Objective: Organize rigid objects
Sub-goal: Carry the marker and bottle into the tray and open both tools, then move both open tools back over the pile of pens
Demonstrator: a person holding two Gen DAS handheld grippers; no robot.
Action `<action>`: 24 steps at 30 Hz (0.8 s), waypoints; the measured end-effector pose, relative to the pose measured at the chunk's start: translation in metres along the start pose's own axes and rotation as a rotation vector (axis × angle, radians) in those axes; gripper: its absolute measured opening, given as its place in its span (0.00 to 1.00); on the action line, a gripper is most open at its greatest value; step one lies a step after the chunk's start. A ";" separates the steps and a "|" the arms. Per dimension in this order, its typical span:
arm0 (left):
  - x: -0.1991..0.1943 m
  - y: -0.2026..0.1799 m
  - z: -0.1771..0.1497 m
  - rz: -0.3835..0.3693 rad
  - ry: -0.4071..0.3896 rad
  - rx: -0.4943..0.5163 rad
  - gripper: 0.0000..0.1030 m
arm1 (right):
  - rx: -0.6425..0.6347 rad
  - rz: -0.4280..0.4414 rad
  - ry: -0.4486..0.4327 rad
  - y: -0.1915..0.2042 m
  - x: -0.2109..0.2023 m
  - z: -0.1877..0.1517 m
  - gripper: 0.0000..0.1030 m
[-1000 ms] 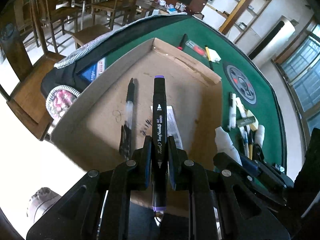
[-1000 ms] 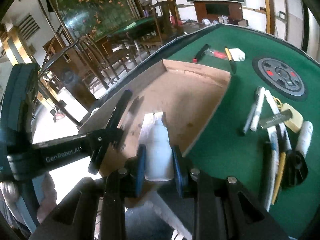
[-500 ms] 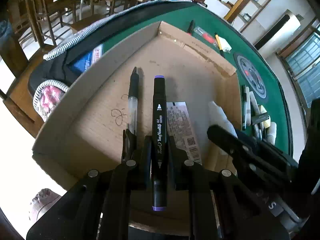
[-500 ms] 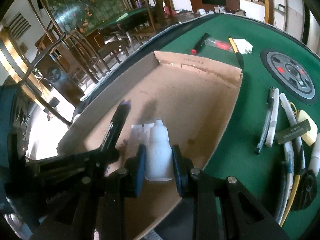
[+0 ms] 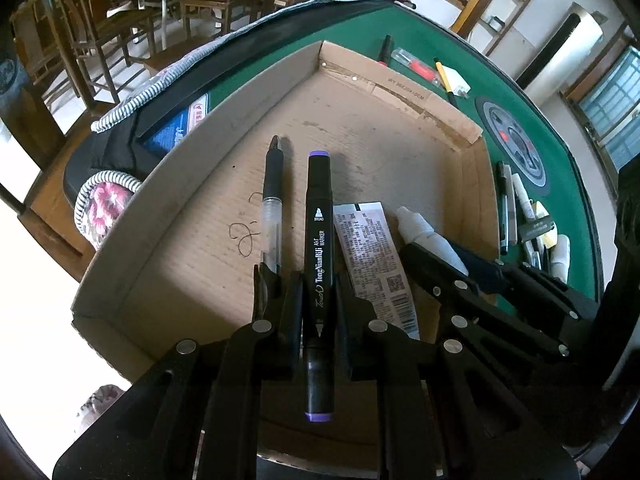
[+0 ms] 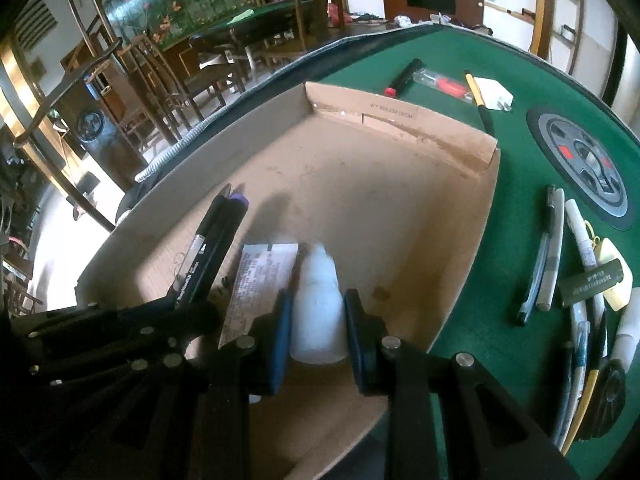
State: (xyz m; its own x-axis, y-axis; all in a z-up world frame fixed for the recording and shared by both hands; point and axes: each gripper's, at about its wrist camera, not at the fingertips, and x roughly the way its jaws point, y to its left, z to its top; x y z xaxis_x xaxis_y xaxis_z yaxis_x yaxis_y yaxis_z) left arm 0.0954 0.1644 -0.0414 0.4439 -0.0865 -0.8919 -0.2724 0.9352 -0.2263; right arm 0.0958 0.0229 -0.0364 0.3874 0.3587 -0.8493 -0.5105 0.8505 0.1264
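Note:
My left gripper is shut on a black art marker with purple ends, held low inside the cardboard box. A black gel pen lies on the box floor just left of the marker, and a white printed label lies to its right. My right gripper is shut on a small white dropper bottle, low over the box floor beside the label. The marker and pen show in the right wrist view too.
The box sits on a green felt table. Several pens and white tubes lie right of the box, with a round black disc beyond. A black pen, red tool and white eraser lie behind the box. Chairs stand past the table edge.
Both grippers have moved forward and down into the box, each with its object. The marker now lies close beside the gel pen, and the bottle is next to the label.

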 end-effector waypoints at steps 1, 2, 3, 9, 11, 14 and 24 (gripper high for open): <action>0.000 -0.001 -0.001 0.007 -0.002 0.009 0.14 | -0.001 0.002 -0.001 0.000 -0.001 -0.001 0.25; 0.000 -0.002 -0.001 0.016 -0.003 0.015 0.14 | 0.000 0.005 -0.001 0.000 0.000 0.000 0.25; -0.001 -0.002 -0.002 0.020 -0.007 0.015 0.14 | 0.002 0.008 -0.001 -0.001 0.000 0.000 0.25; -0.011 -0.002 -0.008 0.023 -0.032 0.012 0.23 | 0.020 0.060 -0.050 -0.010 -0.014 -0.001 0.41; -0.020 -0.005 -0.011 0.003 -0.055 0.016 0.32 | 0.037 0.097 -0.083 -0.017 -0.027 -0.004 0.41; -0.034 -0.015 -0.016 -0.009 -0.100 0.038 0.34 | 0.039 0.141 -0.145 -0.026 -0.051 -0.016 0.42; -0.064 -0.074 -0.046 -0.140 -0.117 0.109 0.34 | 0.119 0.197 -0.239 -0.069 -0.113 -0.075 0.42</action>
State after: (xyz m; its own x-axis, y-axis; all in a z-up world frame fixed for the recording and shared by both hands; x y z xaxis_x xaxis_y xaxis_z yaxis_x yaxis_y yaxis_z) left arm 0.0477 0.0846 0.0142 0.5690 -0.1831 -0.8017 -0.1105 0.9490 -0.2953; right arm 0.0293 -0.1055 0.0123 0.4665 0.5885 -0.6603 -0.5059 0.7899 0.3466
